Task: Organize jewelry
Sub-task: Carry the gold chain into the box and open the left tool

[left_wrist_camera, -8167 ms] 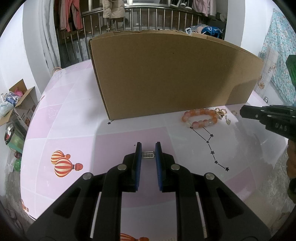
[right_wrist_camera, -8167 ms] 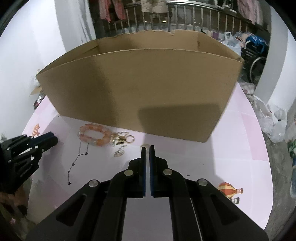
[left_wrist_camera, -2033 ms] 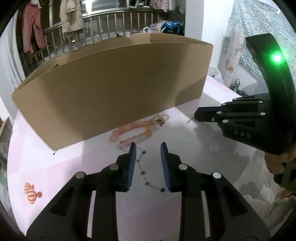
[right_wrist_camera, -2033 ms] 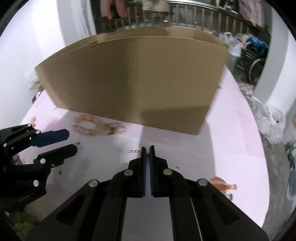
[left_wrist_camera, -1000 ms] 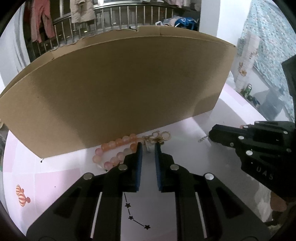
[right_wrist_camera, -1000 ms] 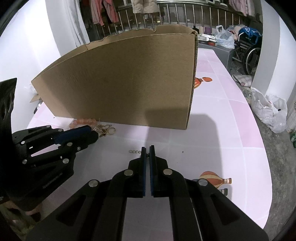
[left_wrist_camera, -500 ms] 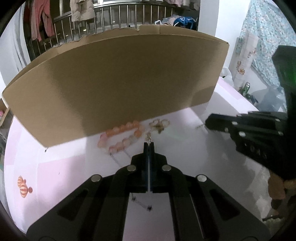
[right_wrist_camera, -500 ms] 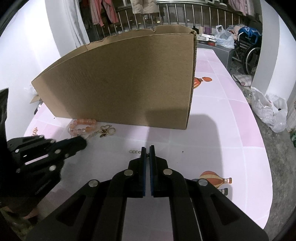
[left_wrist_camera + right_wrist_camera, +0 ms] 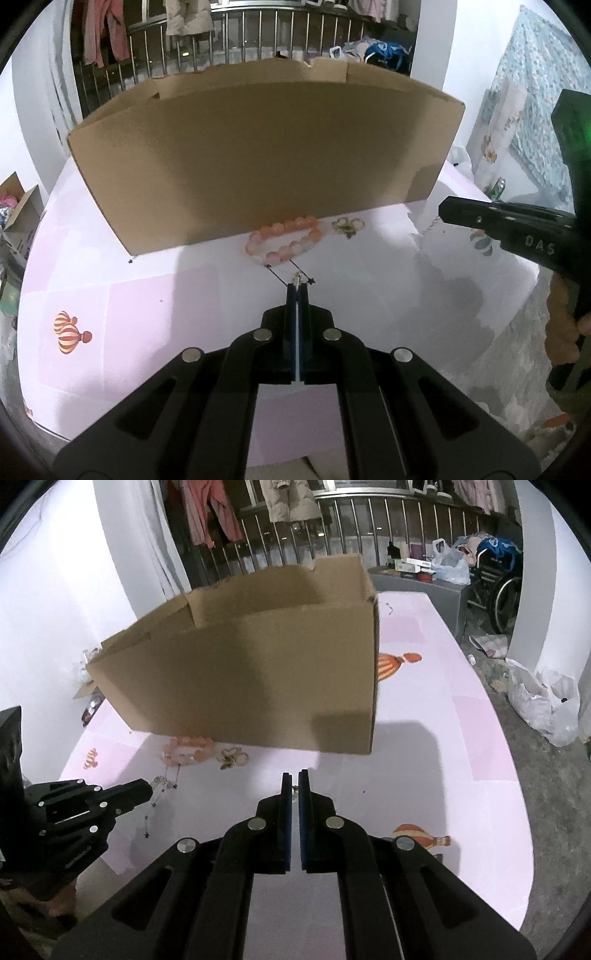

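An open cardboard box [image 9: 258,155] stands on the pink table [image 9: 110,295]. In front of it lie a pink bead bracelet [image 9: 286,240], a gold bow charm [image 9: 347,226] and a thin star chain [image 9: 280,275]. My left gripper [image 9: 297,286] is shut on a small silver pendant chain [image 9: 296,277] just above the table. My right gripper [image 9: 294,775] is shut on a small silver chain [image 9: 294,787], lifted in front of the box [image 9: 258,679]. The bracelet [image 9: 188,751] and charm [image 9: 232,757] show in the right wrist view, as does the left gripper [image 9: 146,794].
The right gripper [image 9: 443,212] reaches in from the right in the left wrist view. A metal railing with hung clothes [image 9: 258,528] stands behind the table. A white plastic bag [image 9: 543,701] lies on the floor at right. A small cardboard box [image 9: 22,221] sits at left.
My left gripper closed on the silver pendant chain and lifted it back from the bracelet. My right gripper rose with its small chain, so the box's open top now shows.
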`<move>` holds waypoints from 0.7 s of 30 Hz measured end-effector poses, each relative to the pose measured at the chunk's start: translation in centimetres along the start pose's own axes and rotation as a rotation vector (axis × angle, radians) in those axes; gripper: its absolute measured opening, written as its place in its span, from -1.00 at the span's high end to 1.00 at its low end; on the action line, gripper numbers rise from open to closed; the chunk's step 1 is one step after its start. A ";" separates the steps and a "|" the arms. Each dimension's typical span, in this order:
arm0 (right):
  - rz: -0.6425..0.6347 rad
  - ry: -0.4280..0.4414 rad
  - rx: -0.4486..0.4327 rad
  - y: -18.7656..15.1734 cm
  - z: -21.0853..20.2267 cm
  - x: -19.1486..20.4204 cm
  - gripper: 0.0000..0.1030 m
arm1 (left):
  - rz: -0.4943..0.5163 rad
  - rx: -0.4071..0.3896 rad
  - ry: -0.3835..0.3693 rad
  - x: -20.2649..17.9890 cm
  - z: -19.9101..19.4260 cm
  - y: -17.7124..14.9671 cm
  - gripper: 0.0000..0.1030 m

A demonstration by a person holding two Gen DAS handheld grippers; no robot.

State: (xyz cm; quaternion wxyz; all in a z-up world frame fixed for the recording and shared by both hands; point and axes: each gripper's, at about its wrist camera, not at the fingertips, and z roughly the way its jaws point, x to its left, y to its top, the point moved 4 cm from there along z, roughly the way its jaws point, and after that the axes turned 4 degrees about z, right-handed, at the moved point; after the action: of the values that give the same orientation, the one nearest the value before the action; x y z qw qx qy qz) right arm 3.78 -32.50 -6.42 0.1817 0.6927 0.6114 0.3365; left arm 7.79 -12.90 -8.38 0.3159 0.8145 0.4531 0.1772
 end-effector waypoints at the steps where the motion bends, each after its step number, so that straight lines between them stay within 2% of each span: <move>1: 0.000 0.001 -0.009 0.2 -0.3 0.1 0.93 | -0.001 -0.005 0.000 -0.1 -0.1 0.1 1.00; 12: -0.022 0.035 -0.084 2.4 -3.6 1.3 0.93 | 0.000 -0.078 0.002 0.5 -2.4 0.9 1.00; 21: -0.089 0.089 -0.213 7.4 -6.9 3.4 0.93 | 0.027 -0.242 0.018 1.5 -7.8 5.9 1.00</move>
State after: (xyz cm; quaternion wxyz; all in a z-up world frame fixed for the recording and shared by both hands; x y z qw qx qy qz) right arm 4.46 -31.67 4.18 0.2416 0.6263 0.6098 0.4215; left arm 7.78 -11.14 1.36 0.4053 0.7749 0.4201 0.2424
